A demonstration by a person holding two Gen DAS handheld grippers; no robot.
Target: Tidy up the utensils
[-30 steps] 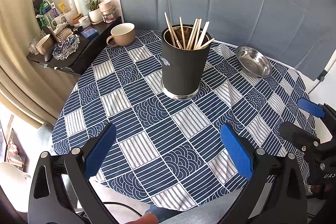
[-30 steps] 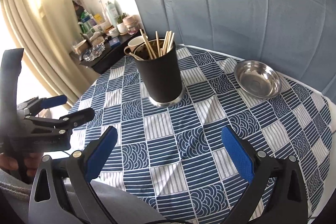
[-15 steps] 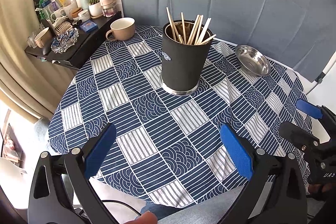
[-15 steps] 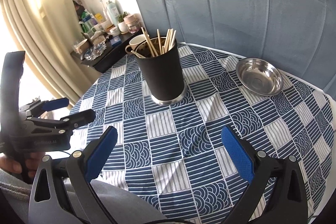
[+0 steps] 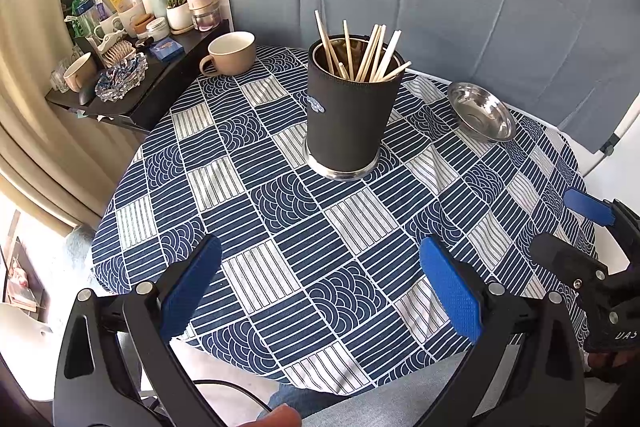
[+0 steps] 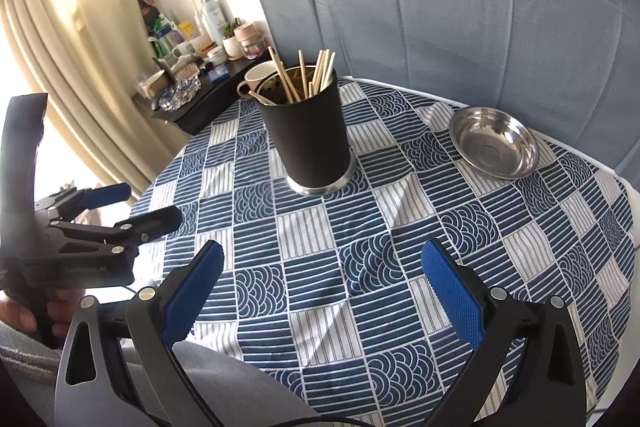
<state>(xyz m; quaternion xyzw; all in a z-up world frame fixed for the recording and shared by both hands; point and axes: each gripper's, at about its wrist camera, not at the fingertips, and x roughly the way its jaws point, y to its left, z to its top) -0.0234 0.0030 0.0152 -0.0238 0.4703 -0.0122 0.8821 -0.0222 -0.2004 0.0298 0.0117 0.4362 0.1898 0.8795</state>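
The chopsticks (image 5: 362, 55) all stand in the black holder (image 5: 348, 123) in the middle of the round tabletop (image 5: 280, 267), leaning this way and that, tips above the rim. To the right and a little farther off sits a steel dish (image 6: 494, 143) with nothing in it, apart from the holder. A beige mug (image 5: 230, 53) stands at the far left edge. No loose utensil lies on the cloth that I can see.

Both tools hang at the near edge, over the person's lap. The left gripper (image 5: 320, 291) has its jaws wide with nothing between them; the right gripper (image 6: 322, 289) likewise, wide and bare. Each shows in the other's view off to the side, well short of the holder.

As a step, this reads 2 ways: the sticks gathered in the holder with the hands drawn clear, or the sticks waiting to be sorted out toward the dish. The scene does not settle which. Any reach for the holder would call for care, since it is tall and the sticks splay loosely; a nudge at the rim could tip it.
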